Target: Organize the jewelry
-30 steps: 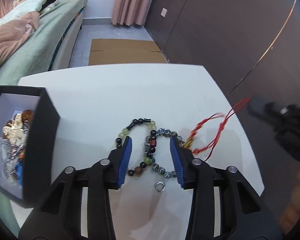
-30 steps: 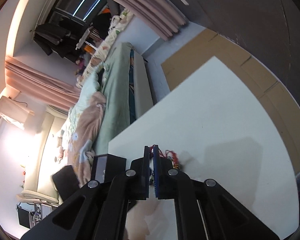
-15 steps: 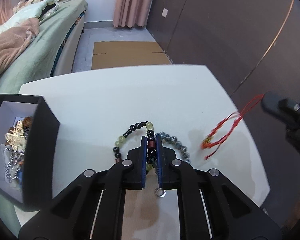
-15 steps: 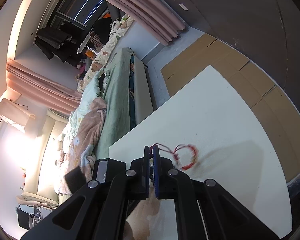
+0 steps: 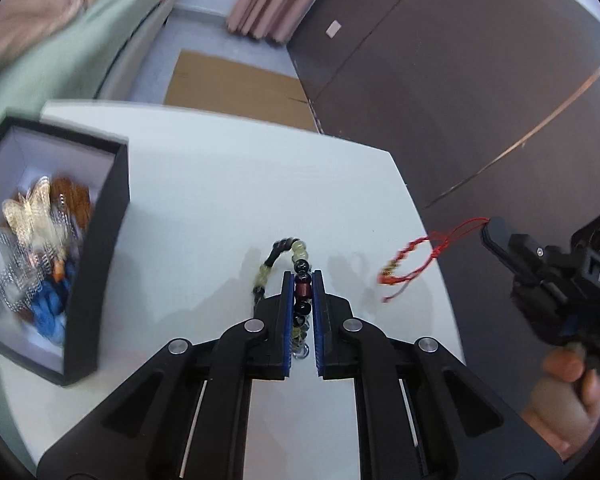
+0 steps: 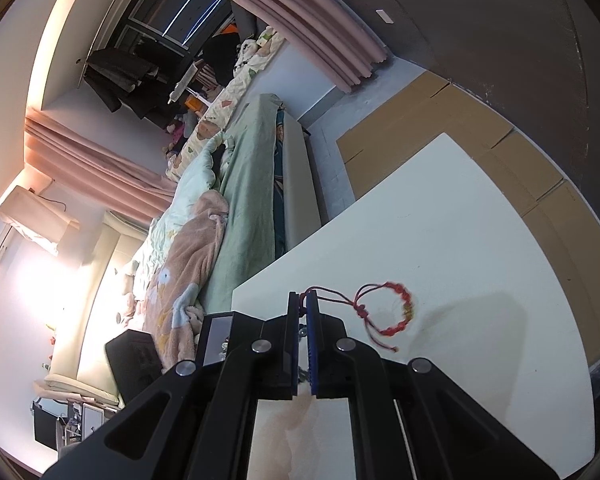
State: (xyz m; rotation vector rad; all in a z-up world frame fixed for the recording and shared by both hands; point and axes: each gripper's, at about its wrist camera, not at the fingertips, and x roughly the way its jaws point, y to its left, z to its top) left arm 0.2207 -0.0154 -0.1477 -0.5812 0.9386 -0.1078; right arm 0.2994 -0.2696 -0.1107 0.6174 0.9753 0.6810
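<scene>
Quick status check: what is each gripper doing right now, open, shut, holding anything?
Left gripper: shut on the beaded bracelet, which hangs between its blue pads.
Right gripper: shut on the cord of the red string bracelet, which dangles over the table.

The black box (image 5: 100, 240) on the left smears with motion blur, so the jewellery heaped inside it reads only as gold, orange, silver and blue shapes, and its near-left corner slips out past the edge of the fisheye circle. The lower run of the beaded bracelet (image 5: 300, 276) vanishes between and beneath the left gripper's (image 5: 302, 280) blue pads, and its left strand is blurred. On the right, the red cord bracelet (image 5: 408, 260) is streaked and soft, and the hand (image 5: 568, 396) holding the right gripper (image 5: 496, 236) is cut off at the frame's rim.
</scene>
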